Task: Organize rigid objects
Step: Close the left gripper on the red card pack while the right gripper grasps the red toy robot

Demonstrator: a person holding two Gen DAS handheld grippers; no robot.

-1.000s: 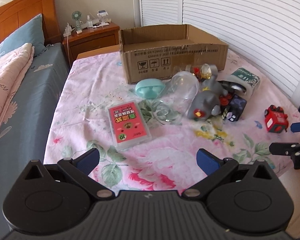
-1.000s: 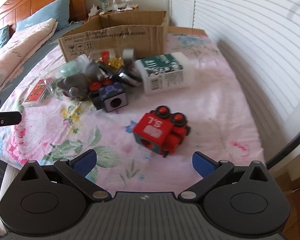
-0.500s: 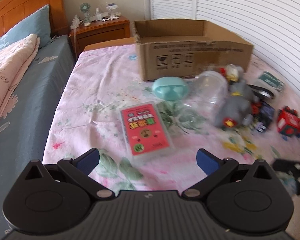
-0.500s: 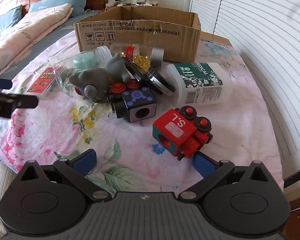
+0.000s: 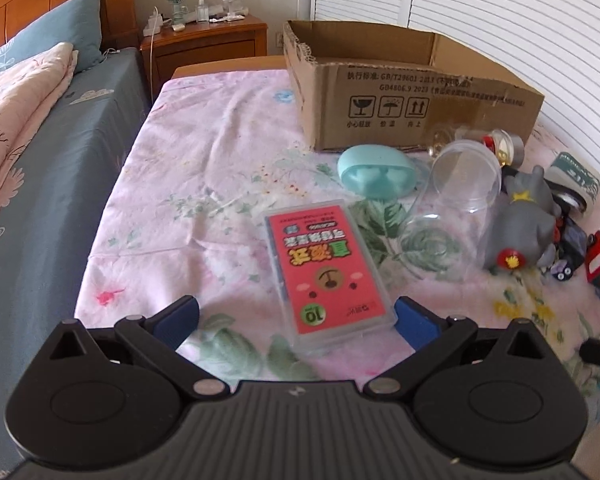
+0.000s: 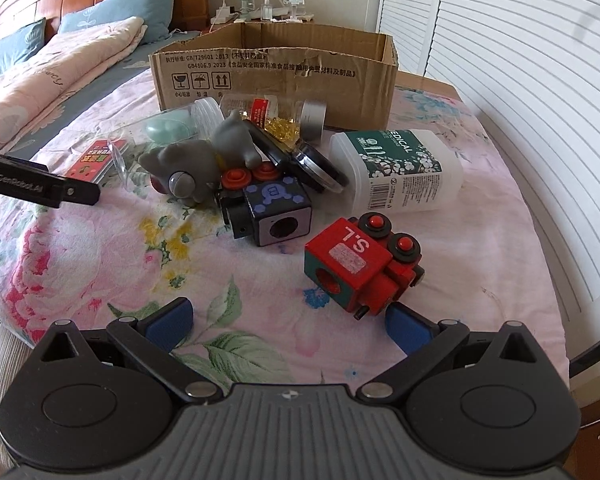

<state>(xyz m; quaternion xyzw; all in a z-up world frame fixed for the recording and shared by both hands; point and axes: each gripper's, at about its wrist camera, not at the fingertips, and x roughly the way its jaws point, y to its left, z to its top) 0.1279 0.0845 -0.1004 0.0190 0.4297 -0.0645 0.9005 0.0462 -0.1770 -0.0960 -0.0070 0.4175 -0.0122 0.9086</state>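
Observation:
A red card case (image 5: 327, 270) lies on the floral sheet, its near end between the open fingers of my left gripper (image 5: 296, 322). Beyond it sit a mint case (image 5: 374, 172), a clear cup (image 5: 444, 216) on its side and a grey toy (image 5: 520, 226). The open cardboard box (image 5: 404, 108) stands at the back. In the right wrist view a red toy train (image 6: 360, 266) lies just ahead of my open right gripper (image 6: 286, 320), close to the right fingertip. Behind it are a dark toy block (image 6: 272, 210), the grey toy (image 6: 204, 160) and a white bottle (image 6: 396, 168).
A pill jar (image 6: 276, 114) and round tins (image 6: 316, 164) lie before the box (image 6: 276, 76). A bed with blue sheet (image 5: 40, 168) adjoins on the left, a wooden nightstand (image 5: 204, 44) behind. White louvred doors (image 5: 500, 12) run along the right. The left gripper's arm (image 6: 36, 186) shows at the left.
Both grippers have moved forward. The card case now lies between the left fingers, and the red train sits close to the right fingertip. Both stay open.

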